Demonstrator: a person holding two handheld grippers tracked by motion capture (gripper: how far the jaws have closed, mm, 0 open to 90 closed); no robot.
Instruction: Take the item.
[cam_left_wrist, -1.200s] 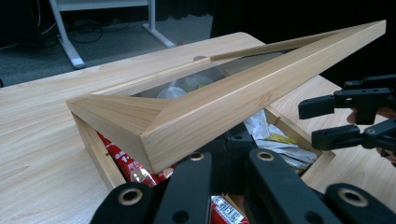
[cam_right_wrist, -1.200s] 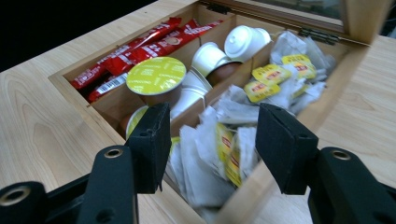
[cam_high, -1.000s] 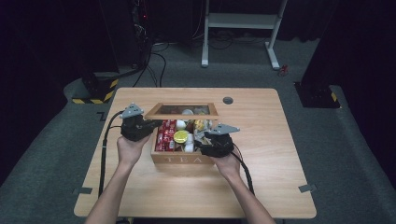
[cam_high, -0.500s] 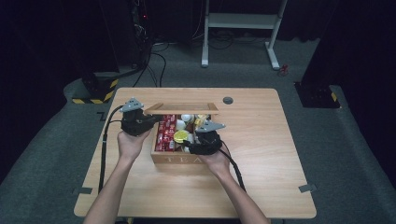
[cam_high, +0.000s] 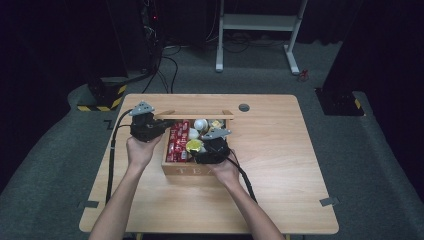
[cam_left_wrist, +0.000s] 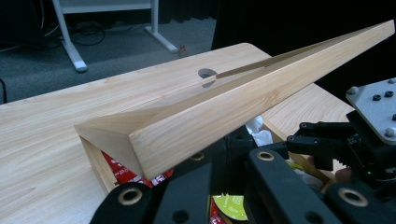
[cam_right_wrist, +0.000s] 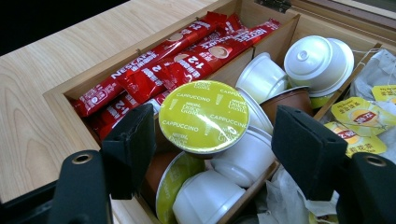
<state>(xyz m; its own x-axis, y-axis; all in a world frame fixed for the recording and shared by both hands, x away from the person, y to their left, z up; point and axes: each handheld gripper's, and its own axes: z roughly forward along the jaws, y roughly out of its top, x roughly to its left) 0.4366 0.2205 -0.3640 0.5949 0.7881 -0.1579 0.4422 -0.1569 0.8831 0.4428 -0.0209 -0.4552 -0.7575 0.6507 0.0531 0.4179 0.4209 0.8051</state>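
Cappuccino pod sitting between wide-open right claw (not gripped); left claw at box lid, grip unclear.

A light wooden table carries an open wooden box.

high view looks down from above – both tool views sit close, sharing the wooden box.

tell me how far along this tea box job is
Done: the wooden box is open, its lid raised over the left gripper. In hand: the open right gripper straddles a yellow-topped cappuccino capsule in the middle compartment, not yet clamped. Left: closing on it and lifting it out, probably.
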